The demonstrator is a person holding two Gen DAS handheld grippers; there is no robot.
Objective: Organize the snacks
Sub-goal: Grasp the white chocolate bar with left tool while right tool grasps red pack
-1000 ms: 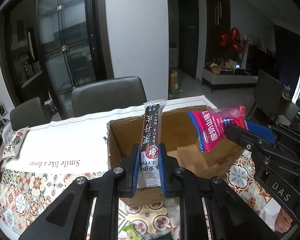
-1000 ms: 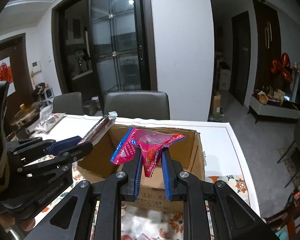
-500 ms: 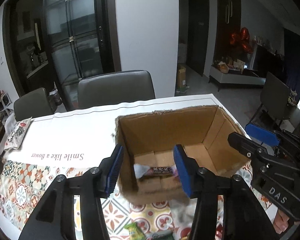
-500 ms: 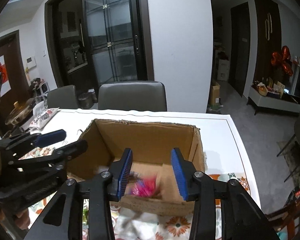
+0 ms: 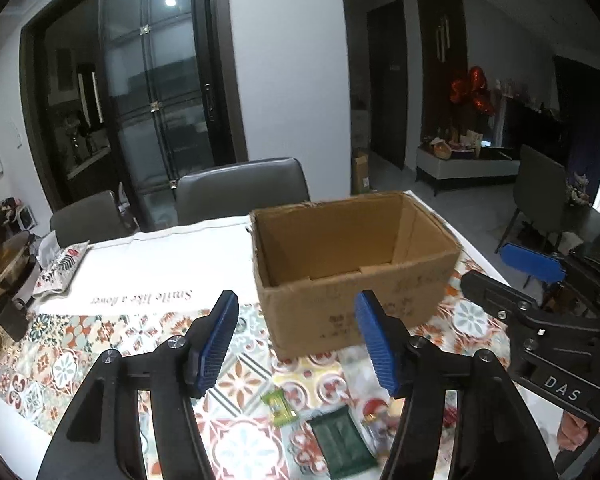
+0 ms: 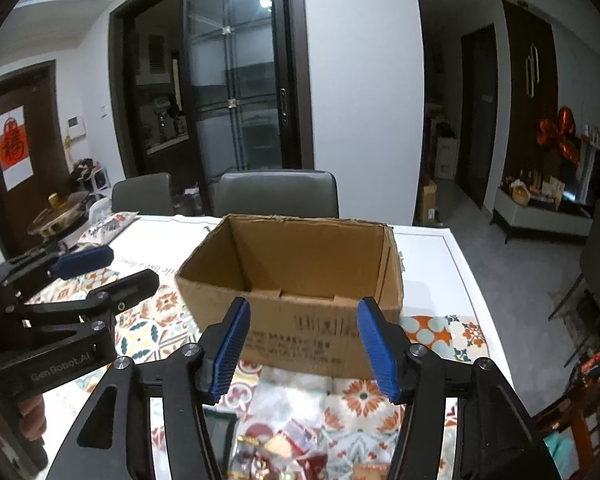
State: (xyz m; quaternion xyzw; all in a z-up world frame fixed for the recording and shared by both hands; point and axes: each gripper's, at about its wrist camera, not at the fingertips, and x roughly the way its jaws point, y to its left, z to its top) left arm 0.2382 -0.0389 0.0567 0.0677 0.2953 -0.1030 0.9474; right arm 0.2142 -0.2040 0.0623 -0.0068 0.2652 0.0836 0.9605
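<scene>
An open cardboard box [image 5: 352,272] stands on the patterned tablecloth; it also shows in the right wrist view [image 6: 296,300]. Its contents are hidden behind the near wall. My left gripper [image 5: 296,336] is open and empty, in front of the box. My right gripper [image 6: 304,348] is open and empty, also just before the box. Loose snacks lie near me: a small green candy [image 5: 279,406], a dark green packet [image 5: 342,444], and a heap of red and gold wrapped snacks [image 6: 288,456].
A white cloth with lettering [image 5: 148,264] covers the table's far left, with a printed snack bag [image 5: 58,270] on it. Grey chairs [image 5: 240,188] stand behind the table. A pot [image 6: 58,216] sits at the far left.
Both grippers let go of their snacks, the long bar and the pink bag, which dropped into the box. Both then opened wide and drew back toward me.
</scene>
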